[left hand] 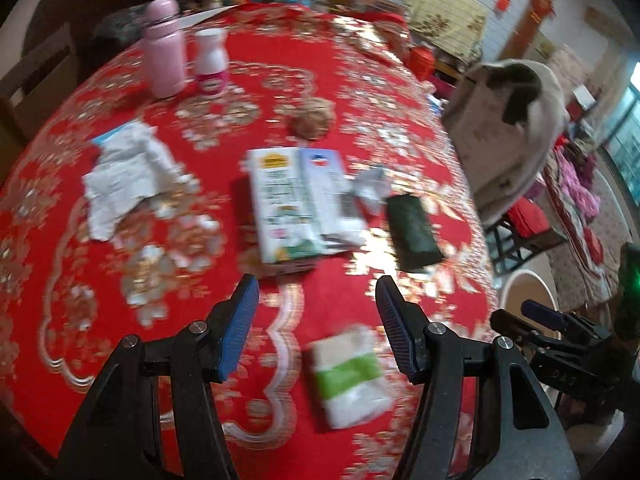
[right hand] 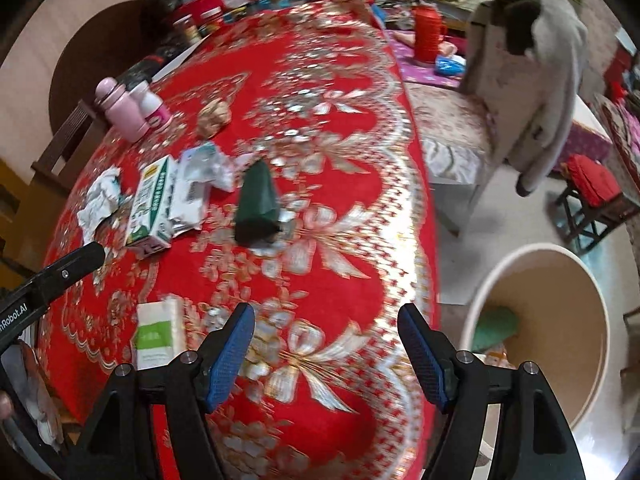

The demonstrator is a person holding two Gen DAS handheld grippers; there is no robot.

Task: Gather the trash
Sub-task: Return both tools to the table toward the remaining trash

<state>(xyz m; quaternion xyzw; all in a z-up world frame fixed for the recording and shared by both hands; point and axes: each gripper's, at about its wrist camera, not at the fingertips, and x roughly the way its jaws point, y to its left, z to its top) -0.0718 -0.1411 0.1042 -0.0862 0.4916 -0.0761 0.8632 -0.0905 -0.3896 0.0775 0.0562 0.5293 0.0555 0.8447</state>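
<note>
Left wrist view: both grippers hang empty above the red-and-gold tablecloth point(left hand: 132, 128).

Left gripper point(left hand: 316, 328) has its jaws moderately apart, nothing between them; the small white-and-green packet point(left hand: 348, 376) lies just under its fingertips, long axis running roughly along the fingers. Right gripper point(right hand: 326, 356), likewise open and empty, sits nearer the beige round bin point(right hand: 560, 320), so the left looks better placed.

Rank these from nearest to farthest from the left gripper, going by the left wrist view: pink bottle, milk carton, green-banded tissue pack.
1. Green-banded tissue pack, on the cloth between the left gripper's open jaws.
2. Milk carton, lying mid-table ahead.
3. Pink bottle, upright at the far left.
</note>
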